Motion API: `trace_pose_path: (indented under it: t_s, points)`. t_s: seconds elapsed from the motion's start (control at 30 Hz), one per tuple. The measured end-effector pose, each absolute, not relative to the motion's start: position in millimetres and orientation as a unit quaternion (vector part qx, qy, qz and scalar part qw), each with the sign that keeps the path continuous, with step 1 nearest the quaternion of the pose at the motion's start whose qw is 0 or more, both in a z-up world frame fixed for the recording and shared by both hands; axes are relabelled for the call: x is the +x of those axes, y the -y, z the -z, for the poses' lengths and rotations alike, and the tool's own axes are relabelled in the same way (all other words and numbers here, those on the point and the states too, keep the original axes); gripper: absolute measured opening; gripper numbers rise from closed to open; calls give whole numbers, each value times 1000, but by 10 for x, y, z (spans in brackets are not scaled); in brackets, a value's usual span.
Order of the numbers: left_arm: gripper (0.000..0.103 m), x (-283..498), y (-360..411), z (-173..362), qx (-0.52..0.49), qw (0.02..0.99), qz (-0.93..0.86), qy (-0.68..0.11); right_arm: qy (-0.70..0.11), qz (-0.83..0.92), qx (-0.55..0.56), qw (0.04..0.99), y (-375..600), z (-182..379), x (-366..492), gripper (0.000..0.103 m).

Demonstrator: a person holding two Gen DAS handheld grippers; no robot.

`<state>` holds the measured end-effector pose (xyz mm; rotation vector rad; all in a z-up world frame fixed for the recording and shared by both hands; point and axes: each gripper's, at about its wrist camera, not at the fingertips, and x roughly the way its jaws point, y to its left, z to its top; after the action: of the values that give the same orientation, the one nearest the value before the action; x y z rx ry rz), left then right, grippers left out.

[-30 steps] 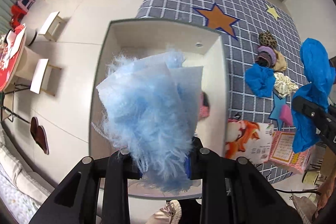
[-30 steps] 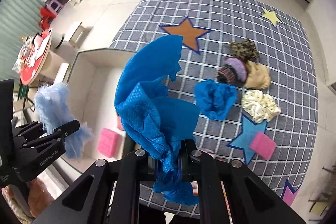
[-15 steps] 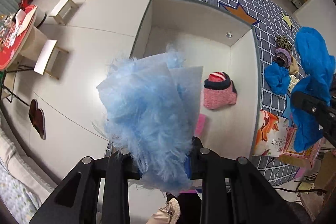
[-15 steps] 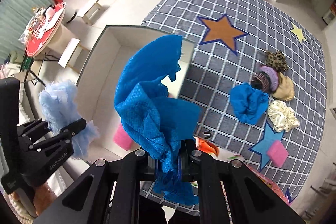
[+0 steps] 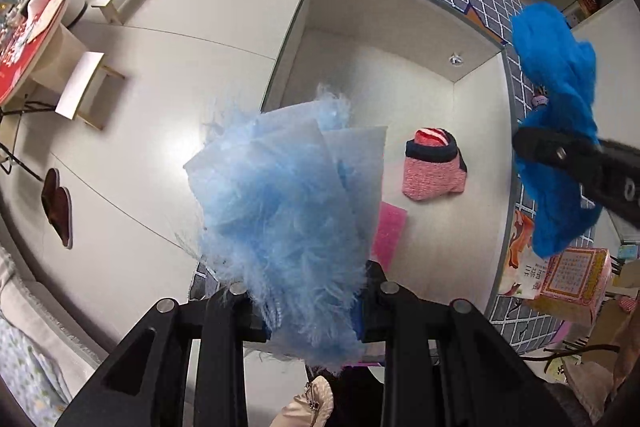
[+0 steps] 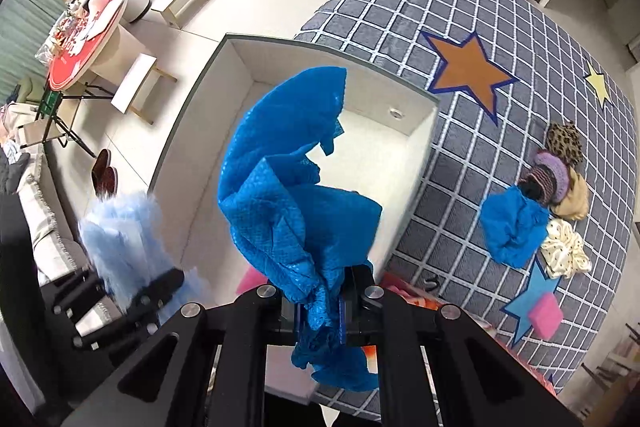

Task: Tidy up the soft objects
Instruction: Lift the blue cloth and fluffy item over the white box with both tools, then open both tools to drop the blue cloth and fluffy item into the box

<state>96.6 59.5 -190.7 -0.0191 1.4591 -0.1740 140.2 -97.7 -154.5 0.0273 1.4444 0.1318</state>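
Observation:
My left gripper point(image 5: 314, 311) is shut on a fluffy light-blue cloth point(image 5: 284, 211), held over the left wall of a white open box point(image 5: 384, 75). Inside the box lie a pink knitted piece with a striped top point(image 5: 434, 165) and a pink sponge point(image 5: 388, 233). My right gripper point(image 6: 322, 311) is shut on a crumpled deep-blue cloth point(image 6: 296, 187), hanging above the same box point(image 6: 416, 155). The left gripper with its light-blue cloth point(image 6: 120, 239) shows at the left of the right wrist view. The deep-blue cloth point(image 5: 556, 107) shows at the right of the left wrist view.
On the grey checked table cover point(image 6: 500, 27) to the right lie another blue cloth point(image 6: 512, 227), a leopard scrunchie point(image 6: 564, 143), a purple knitted piece point(image 6: 548, 179), a cream scrunchie point(image 6: 566, 255) and a pink sponge point(image 6: 544, 315). Printed boxes point(image 5: 568, 275) sit near the box's near corner. Small stools point(image 5: 86, 87) stand on the floor left.
Both grippers have moved left and a little lower over the box, each keeping its cloth. The box interior with the pink knitted piece and sponge has come into view.

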Motion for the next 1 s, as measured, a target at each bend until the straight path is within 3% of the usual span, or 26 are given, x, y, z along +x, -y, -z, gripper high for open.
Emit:
trace_pose_path:
  t_s: [1.0]
  points:
    - [29,1085,-520,2069,2,729,95,-678,-690,-48,1,723,838,1846,1785,12]
